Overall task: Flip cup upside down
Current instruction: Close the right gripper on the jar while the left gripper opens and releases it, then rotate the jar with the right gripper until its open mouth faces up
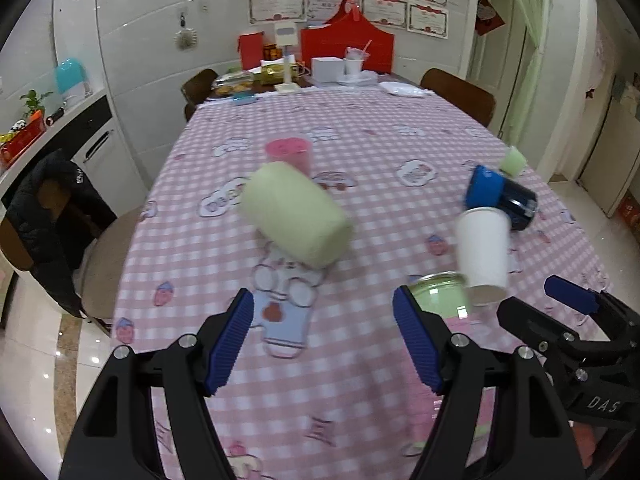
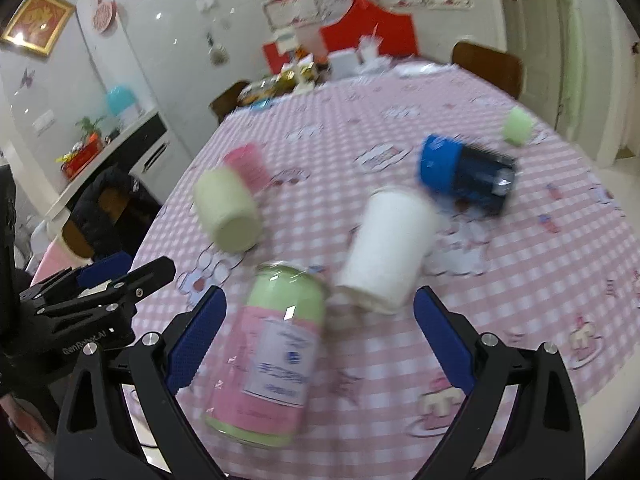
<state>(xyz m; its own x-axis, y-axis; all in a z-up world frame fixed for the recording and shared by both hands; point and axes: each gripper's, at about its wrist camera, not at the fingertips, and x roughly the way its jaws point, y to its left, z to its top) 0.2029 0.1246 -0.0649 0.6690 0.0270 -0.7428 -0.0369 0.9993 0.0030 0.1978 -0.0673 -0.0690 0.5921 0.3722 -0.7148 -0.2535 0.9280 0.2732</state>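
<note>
Both grippers stood open over the table: the left gripper (image 1: 323, 340) held nothing between its spread blue pads, and the right gripper (image 2: 320, 344) was likewise spread wide, its pads either side of a can without touching it. Ahead of the left gripper, a pale green cup (image 1: 296, 216) (image 2: 230, 210) lay tilted on its side on the pink checked tablecloth (image 1: 360, 136), its image blurred. Just behind it stood a pink cup (image 1: 289, 155) (image 2: 246, 164). To the right, a white paper cup (image 1: 482, 252) (image 2: 386, 250) stood mouth-down, leaning in the right wrist view. Just beside it were a green-and-pink can (image 2: 276, 356) (image 1: 440, 294) and a blue-capped dark jar (image 1: 500, 194) (image 2: 466, 174) on its side. A small green object (image 1: 513, 160) (image 2: 517, 125) sat farther off.
</note>
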